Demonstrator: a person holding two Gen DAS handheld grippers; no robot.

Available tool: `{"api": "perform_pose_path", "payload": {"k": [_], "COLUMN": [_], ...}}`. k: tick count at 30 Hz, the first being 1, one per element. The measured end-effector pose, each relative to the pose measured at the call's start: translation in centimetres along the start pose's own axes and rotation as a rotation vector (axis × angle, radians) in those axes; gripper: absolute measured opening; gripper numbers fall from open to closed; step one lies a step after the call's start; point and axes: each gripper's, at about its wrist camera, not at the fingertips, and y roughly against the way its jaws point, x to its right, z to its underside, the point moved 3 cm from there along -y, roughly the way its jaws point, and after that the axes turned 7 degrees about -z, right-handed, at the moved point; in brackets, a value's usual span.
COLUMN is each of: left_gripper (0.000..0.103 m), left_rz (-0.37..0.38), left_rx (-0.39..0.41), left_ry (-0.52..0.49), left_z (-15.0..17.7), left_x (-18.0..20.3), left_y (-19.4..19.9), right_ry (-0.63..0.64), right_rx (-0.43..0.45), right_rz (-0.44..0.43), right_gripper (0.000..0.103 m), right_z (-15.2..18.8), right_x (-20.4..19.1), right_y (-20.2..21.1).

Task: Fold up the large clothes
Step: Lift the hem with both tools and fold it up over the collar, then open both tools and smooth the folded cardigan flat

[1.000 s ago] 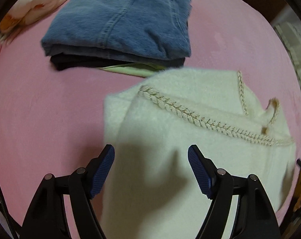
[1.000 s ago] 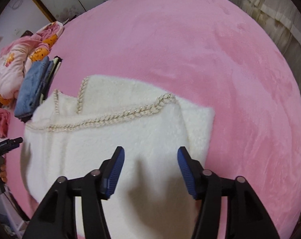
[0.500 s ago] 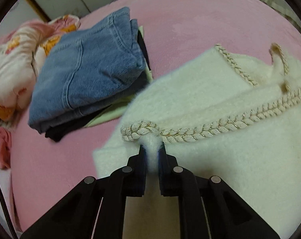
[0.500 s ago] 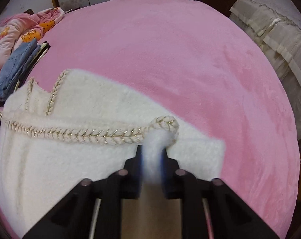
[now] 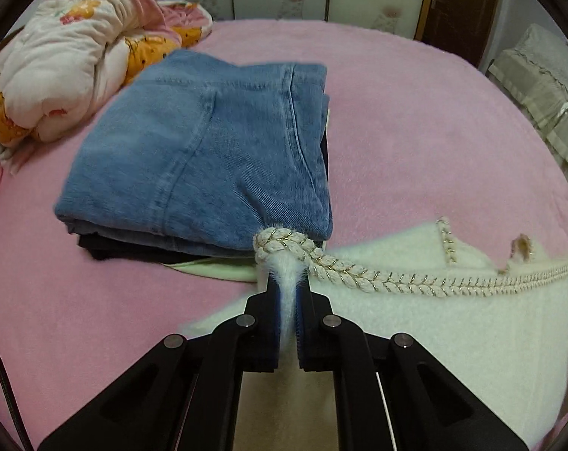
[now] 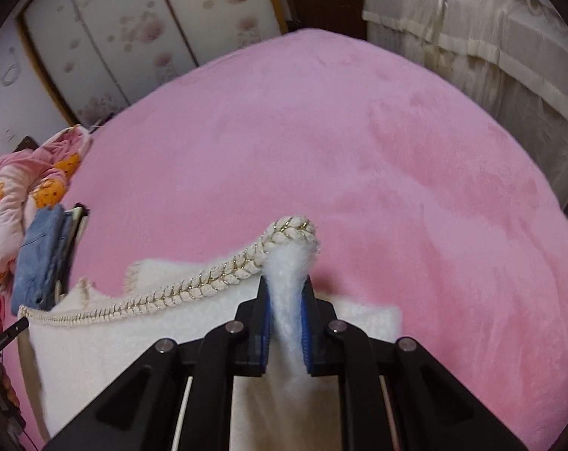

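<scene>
A fluffy white garment (image 5: 434,319) with a braided cream-and-gold trim (image 5: 377,280) lies on the pink bed cover (image 5: 434,131). My left gripper (image 5: 288,285) is shut on a bunched corner of it, right at the end of the braid, which curls over the fingertips. In the right wrist view the same garment (image 6: 133,345) spreads to the left, its trim (image 6: 193,289) running up to my right gripper (image 6: 287,282). That gripper is shut on the other trimmed corner. Both pinched corners stand raised above the cover.
A folded stack topped by blue jeans (image 5: 208,150) sits just beyond the left gripper; it shows far left in the right wrist view as the jeans stack (image 6: 39,255). A crumpled floral quilt (image 5: 58,56) lies at the back left. Beige pillows (image 5: 547,86) line the right edge.
Both grippers went from wide open over the garment to shut on its trimmed corners. The corners have since lifted, and both views have tipped up towards the far side of the bed.
</scene>
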Motion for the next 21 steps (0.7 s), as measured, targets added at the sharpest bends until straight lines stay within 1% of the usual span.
{"api": "perform_pose_path", "payload": {"k": [1,3,5,6,7,9,10,12,13,14,15,16,18,19,21], "left_gripper": [0.004,0.005,0.007,0.008,0.01,0.02,0.022,0.032,0.035,0.043,0.045,0.045,0.045,0.045,0.045], "left_rz": [-0.01,-0.032,-0.042,-0.052,-0.054,-0.065,-0.055,-0.047,-0.04,-0.021,0.0,0.028,0.073,0.095,0.111], "left_rx": [-0.016,-0.054,-0.053,-0.043,-0.036,-0.032,-0.034,-0.011,0.003,0.022,0.033,0.035,0.022,0.009,-0.004], "left_ry": [-0.006,-0.012,-0.018,-0.027,-0.03,-0.027,-0.014,0.019,0.03,0.046,0.055,0.052,0.039,0.026,0.0], "left_z": [0.1,1.2,1.7,1.7,1.7,1.7,1.7,1.9,2.1,2.5,3.1,3.8,5.1,6.1,7.3], "left_x": [0.2,0.5,0.8,1.0,1.1,1.4,1.4,1.7,1.8,2.3,3.1,4.0,6.0,7.4,9.1], "left_y": [-1.2,-3.6,-4.4,-4.3,-4.0,-3.0,-2.2,-0.3,0.4,1.5,2.6,3.3,4.1,4.2,4.0], "right_ry": [-0.017,-0.052,-0.044,-0.022,-0.002,0.038,0.049,0.046,0.046,0.049,0.054,0.064,0.099,0.125,0.182], "right_rx": [-0.03,-0.08,-0.072,-0.068,-0.066,-0.063,-0.051,-0.023,-0.001,0.022,0.035,0.027,-0.019,-0.047,-0.09], "right_rz": [0.026,0.043,0.062,0.081,0.095,0.145,0.154,0.155,0.139,0.112,0.067,0.029,-0.013,-0.049,-0.089], "right_gripper": [0.012,0.013,0.015,0.016,0.02,0.021,0.022,0.028,0.035,0.037,0.037,0.037,0.037,0.037,0.037], "right_z": [0.4,1.7,2.0,1.9,1.9,1.7,1.7,2.0,2.2,2.6,3.1,3.8,5.4,6.4,8.1], "right_x": [0.7,1.7,1.7,1.3,0.9,-0.1,-0.6,-1.8,-2.8,-3.8,-5.0,-6.4,-9.0,-10.7,-13.0], "right_y": [-1.4,-3.7,-4.1,-3.9,-3.6,-2.6,-1.9,-0.4,0.5,1.3,1.8,2.0,1.3,0.7,-0.5]}}
